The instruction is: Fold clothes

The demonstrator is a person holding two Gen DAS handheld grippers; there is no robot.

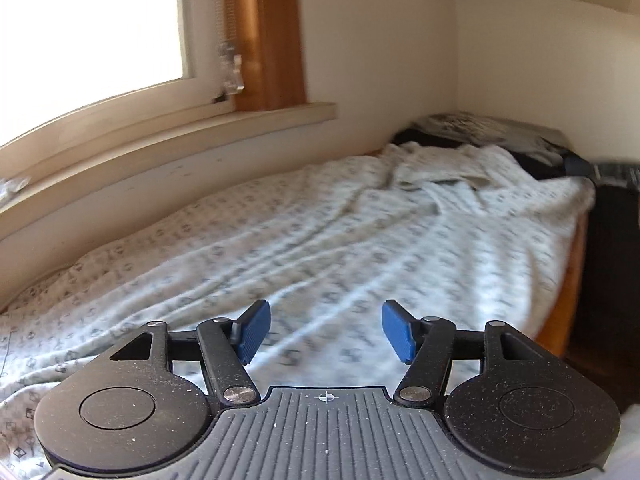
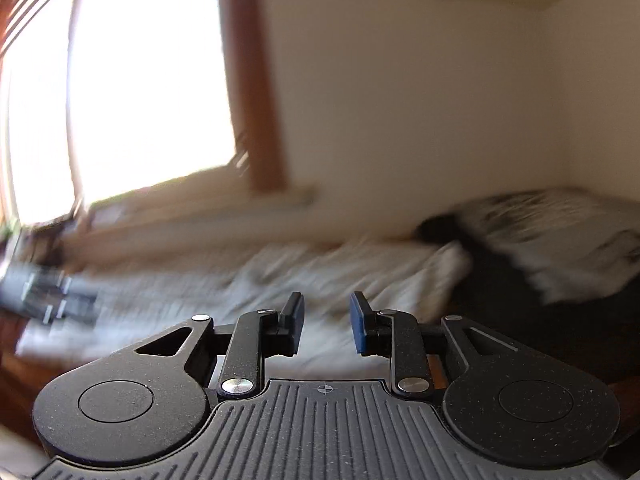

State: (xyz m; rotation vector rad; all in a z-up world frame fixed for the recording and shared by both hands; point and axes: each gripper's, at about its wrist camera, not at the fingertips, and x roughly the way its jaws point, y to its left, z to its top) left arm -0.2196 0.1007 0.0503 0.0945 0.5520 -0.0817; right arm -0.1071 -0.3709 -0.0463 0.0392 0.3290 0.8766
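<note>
My left gripper (image 1: 326,330) hangs open over a bed with a white patterned sheet (image 1: 280,240), and nothing is between its blue pads (image 1: 254,330). A crumpled pale cloth (image 1: 436,164) lies at the far end of the bed, well ahead of the left gripper. The right wrist view is blurred. In it my right gripper (image 2: 326,326) stands open with a narrow gap and nothing between the pads. It is above the near edge of the white sheet (image 2: 320,276). No garment is held by either gripper.
A window (image 1: 92,28) with a wooden sill (image 1: 180,132) runs along the bed's left side. A patterned pillow (image 1: 488,128) and dark fabric (image 1: 536,160) lie at the far end. The bed's wooden edge (image 1: 568,280) drops to the floor on the right. A dark blurred object (image 2: 44,292) sits at the left.
</note>
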